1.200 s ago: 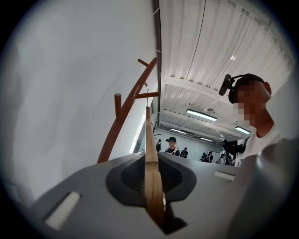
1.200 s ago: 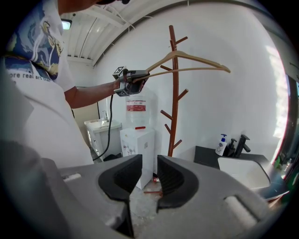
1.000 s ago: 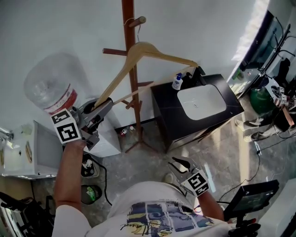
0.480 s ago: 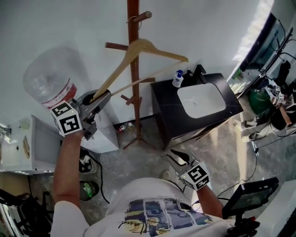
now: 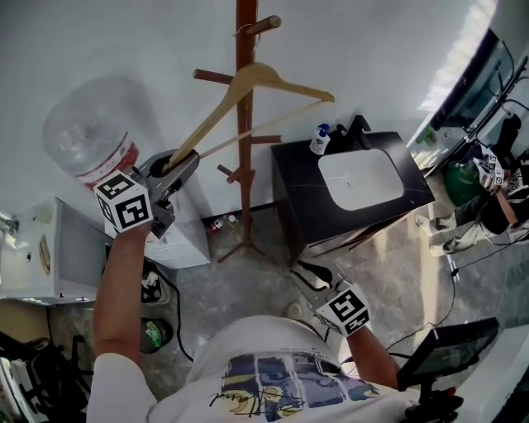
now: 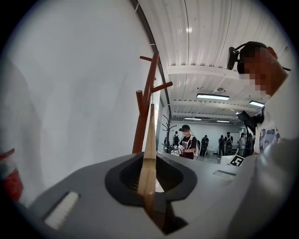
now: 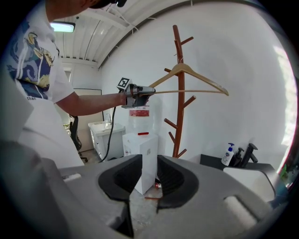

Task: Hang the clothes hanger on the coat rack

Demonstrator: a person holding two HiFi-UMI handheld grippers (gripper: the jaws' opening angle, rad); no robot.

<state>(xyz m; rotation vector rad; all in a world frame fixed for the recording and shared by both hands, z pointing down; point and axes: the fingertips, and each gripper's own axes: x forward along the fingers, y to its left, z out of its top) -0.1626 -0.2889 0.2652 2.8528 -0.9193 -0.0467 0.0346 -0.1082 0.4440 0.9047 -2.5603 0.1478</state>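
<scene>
A white wall [image 5: 124, 49] fills the background, with grey floor below. In the head view, the brown coat rack [image 5: 245, 124] stands at top centre, beside a black cabinet [image 5: 285, 190] with a white basin at centre right. The wooden hanger [image 5: 273, 81] hangs across the pole, its wire hook up by the top peg [image 5: 266, 23]. Whether the hook sits on the peg cannot be told here. The left gripper [image 5: 183, 168], at centre left, grips the hanger's lower left end. The right gripper [image 5: 304, 277] waits low at centre, well apart from the rack.

In the left gripper view, the hanger's arm runs up from between the 2 fingers towards the pole. The fingers have just eased apart a little, yet the wood is between them and looks pinched.

In the right gripper view, the fingers stand apart with nothing between them. The hanger shows level against the pole.

To finish well, I would let the hook take the weight before letting go fully, then draw the fingers off along the arm, so the hanger does not swing.
</scene>
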